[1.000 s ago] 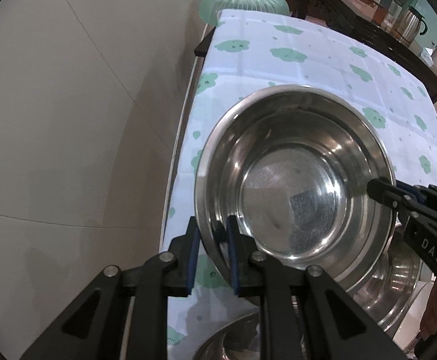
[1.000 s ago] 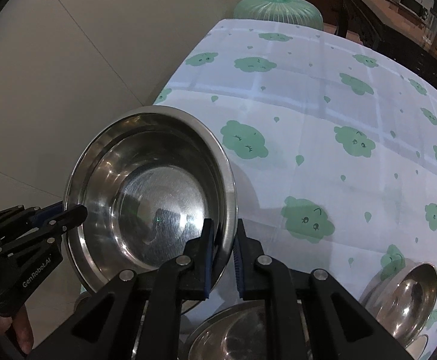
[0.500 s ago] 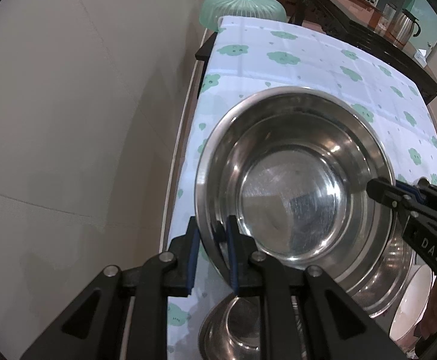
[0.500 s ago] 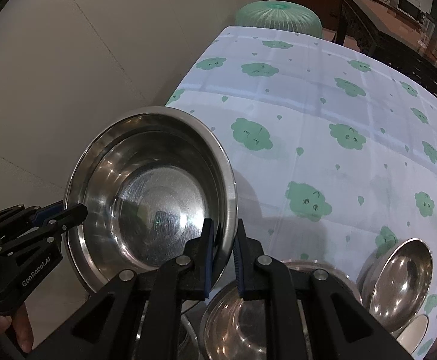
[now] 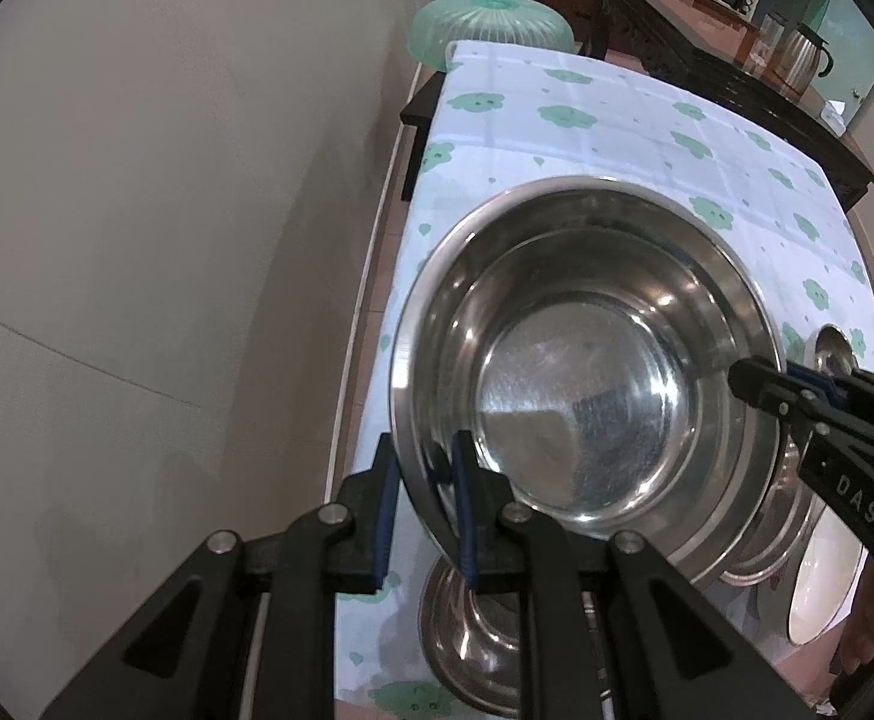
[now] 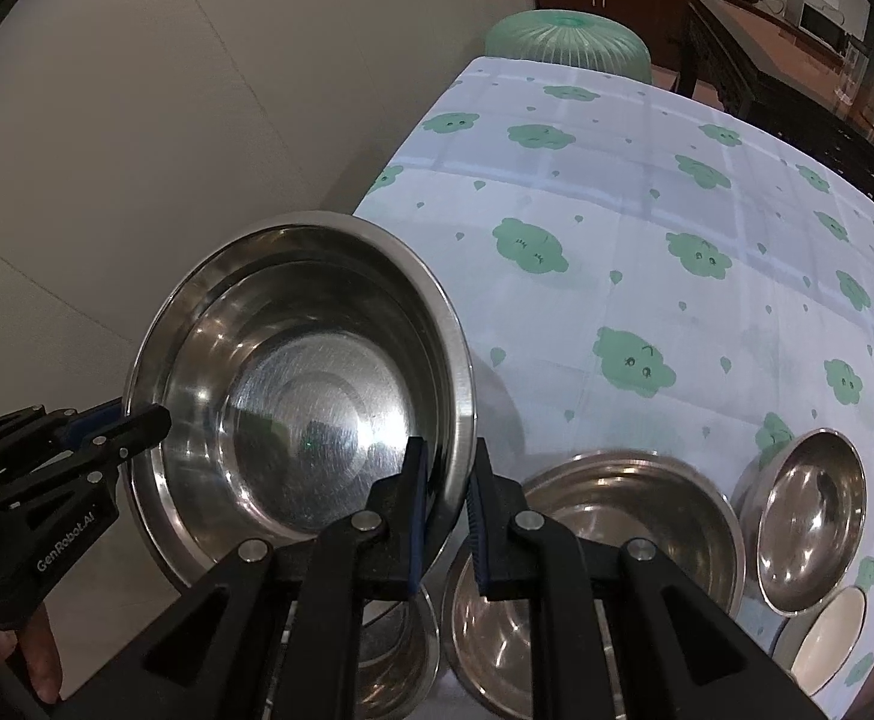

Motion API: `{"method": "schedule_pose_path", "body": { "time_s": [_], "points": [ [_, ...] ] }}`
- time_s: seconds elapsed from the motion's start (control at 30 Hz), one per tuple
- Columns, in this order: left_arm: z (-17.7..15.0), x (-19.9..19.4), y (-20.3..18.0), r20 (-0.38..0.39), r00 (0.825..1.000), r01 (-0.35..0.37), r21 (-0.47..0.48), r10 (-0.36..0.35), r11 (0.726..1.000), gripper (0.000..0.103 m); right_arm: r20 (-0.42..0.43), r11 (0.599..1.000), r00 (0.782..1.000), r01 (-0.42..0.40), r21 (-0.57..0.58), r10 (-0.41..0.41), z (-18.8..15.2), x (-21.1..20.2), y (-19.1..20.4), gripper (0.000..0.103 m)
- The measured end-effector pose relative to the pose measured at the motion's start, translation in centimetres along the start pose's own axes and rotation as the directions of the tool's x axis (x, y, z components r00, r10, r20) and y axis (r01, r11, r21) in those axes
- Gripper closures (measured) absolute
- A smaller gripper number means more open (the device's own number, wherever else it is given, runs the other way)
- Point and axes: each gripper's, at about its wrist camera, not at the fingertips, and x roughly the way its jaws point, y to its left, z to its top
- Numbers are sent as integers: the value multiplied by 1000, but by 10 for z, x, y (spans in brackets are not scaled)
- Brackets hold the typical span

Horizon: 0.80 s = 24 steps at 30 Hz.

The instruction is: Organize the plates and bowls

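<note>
A large steel bowl (image 5: 581, 372) (image 6: 299, 384) hangs above the near left end of the cloud-print tablecloth (image 6: 677, 252), held by both grippers. My left gripper (image 5: 422, 504) is shut on its left rim; it also shows in the right wrist view (image 6: 137, 423). My right gripper (image 6: 444, 510) is shut on the opposite rim; it also shows in the left wrist view (image 5: 755, 381). Below on the table sit a medium steel bowl (image 6: 623, 516), a small steel bowl (image 6: 812, 510), another steel bowl (image 5: 473, 642) and a white bowl (image 6: 827, 648).
A beige wall (image 5: 167, 240) runs along the left of the table. A green plastic stool (image 6: 566, 39) stands beyond the far end. A dark wooden sideboard (image 5: 707, 60) with a steel kettle (image 5: 806, 57) stands at the back right.
Both grippers have lifted the large bowl higher and pulled it back toward me. More of the bowls on the table now show beneath it.
</note>
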Motion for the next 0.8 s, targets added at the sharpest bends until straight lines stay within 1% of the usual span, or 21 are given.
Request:
{"method": "schedule_pose_path", "body": {
  "time_s": [0.8],
  "points": [
    [-47, -18, 9, 20, 1000, 10, -24, -10, 1000, 89, 8, 1000, 1000, 2, -21, -2, -41, -19, 24, 89]
  ]
}}
